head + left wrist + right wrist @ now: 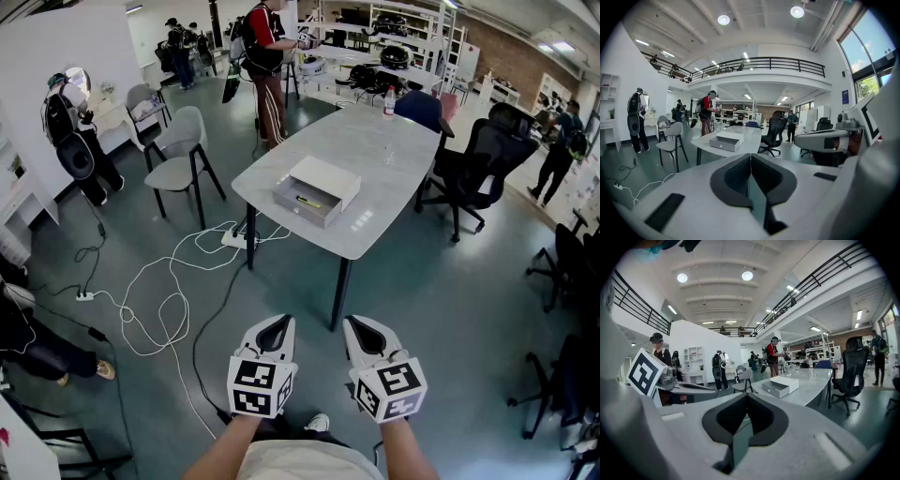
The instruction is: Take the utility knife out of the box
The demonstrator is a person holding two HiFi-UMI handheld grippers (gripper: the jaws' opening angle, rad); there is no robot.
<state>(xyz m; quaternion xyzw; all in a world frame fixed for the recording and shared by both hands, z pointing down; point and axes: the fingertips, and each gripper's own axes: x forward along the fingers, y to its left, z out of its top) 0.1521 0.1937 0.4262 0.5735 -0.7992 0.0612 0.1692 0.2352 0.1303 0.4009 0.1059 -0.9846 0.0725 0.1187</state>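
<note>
Well, the utility knife (307, 201) lay inside the box (326, 176), a slim yellow-and-dark strip in the grey drawer that stood pulled out of its white sleeve. Nothing touched it. The box sat on the pale table (375, 131), close to the edge nearest the camera, with the open drawer facing that way. Further back on the same table stood a water bottle (389, 101) with a red cap, well apart from the box.

And the person was nowhere near it. Both hands hung low at the bottom of the head view, over the grey-green floor (450, 300) and well short of the table. The left claw (274, 326) had its jaws pressed together with nothing between them; its own view showed the dark pads meeting in one thin line. The right claw (364, 328) was the same, jaws together and empty. The two were side by side, both tipped slightly downward and aimed towards the table.

Around the table, a grey chair (178, 148) stood on the left and a black office chair (483, 159) on the right. White cables (159, 300) looped across the floor by the table's leg. A person in a red top (265, 52) stood beyond the far end.
</note>
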